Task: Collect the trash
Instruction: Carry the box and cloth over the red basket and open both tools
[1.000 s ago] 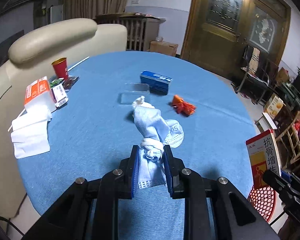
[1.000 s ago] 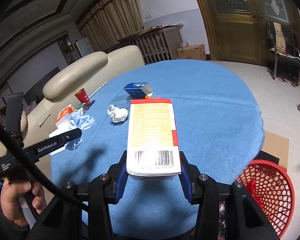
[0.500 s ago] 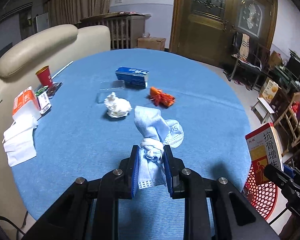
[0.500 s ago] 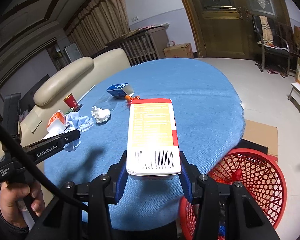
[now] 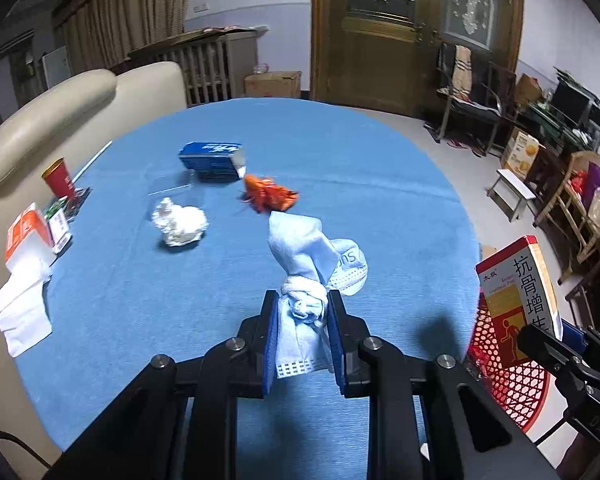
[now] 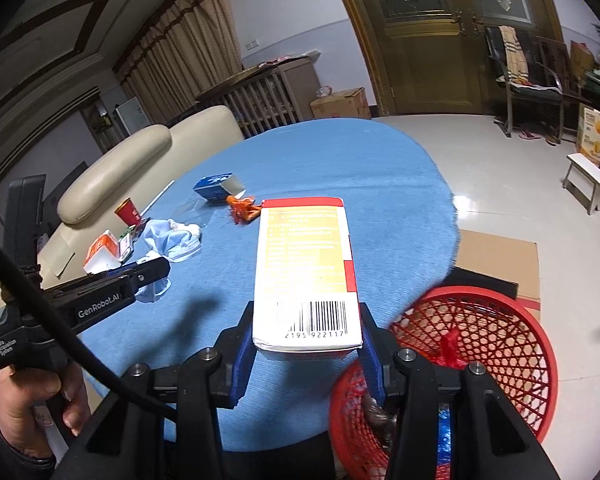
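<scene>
My left gripper point(image 5: 303, 320) is shut on a crumpled light-blue face mask point(image 5: 306, 256) and holds it above the blue table point(image 5: 380, 184). My right gripper point(image 6: 306, 344) is shut on a red, yellow and white carton point(image 6: 306, 272), held over the table's near edge beside the red mesh trash basket point(image 6: 500, 344). The carton point(image 5: 520, 296) and the basket point(image 5: 512, 384) also show at the right of the left wrist view. On the table lie a white crumpled paper ball point(image 5: 180, 222), an orange wrapper point(image 5: 268, 196) and a blue box point(image 5: 212, 158).
A red paper cup point(image 5: 58, 178), an orange-white carton point(image 5: 28, 232), small packets and white tissue point(image 5: 22, 312) sit at the table's left edge by a beige sofa point(image 5: 60, 108). Chairs, a stool point(image 6: 586, 178) and boxes stand right. Flat cardboard point(image 6: 500, 256) lies on the floor.
Both grippers have swung right toward the table edge with their loads. The red basket has come further into the right wrist view, below and right of the carton.
</scene>
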`<state>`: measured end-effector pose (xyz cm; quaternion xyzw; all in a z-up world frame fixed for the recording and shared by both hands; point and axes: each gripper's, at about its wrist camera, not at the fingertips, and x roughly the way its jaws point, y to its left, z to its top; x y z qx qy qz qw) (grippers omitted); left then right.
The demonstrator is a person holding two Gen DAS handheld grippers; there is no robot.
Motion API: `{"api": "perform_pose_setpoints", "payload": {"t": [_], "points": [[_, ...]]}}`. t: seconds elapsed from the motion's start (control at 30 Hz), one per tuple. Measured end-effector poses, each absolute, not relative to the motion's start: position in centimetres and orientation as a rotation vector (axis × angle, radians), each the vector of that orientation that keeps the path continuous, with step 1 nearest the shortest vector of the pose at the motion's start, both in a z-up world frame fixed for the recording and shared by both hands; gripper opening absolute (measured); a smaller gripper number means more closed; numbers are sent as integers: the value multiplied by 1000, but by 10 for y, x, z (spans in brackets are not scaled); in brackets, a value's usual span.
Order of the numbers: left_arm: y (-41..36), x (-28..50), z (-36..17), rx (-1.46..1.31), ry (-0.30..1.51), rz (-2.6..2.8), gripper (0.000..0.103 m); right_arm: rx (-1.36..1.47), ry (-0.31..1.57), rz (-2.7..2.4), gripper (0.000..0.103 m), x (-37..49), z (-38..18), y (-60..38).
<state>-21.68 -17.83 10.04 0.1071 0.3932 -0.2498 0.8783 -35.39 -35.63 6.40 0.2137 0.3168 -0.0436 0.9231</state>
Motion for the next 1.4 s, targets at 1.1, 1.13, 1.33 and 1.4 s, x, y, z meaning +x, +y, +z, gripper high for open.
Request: {"api": "perform_pose_setpoints", "payload": {"t": [1.1, 1.13, 1.33, 1.4], "points": [[-321, -308, 74, 484, 836, -866, 24, 594, 823, -422, 77, -439, -12, -465], [-323, -309, 73, 489, 840, -873, 24, 597, 809, -431, 77, -442, -8, -467], [-341, -319, 61, 532, 867, -915, 25, 623, 705, -478, 77, -455, 19, -483], [-346, -320, 55, 540, 893, -940, 26, 637, 673, -489, 77, -460, 28, -487]]}}
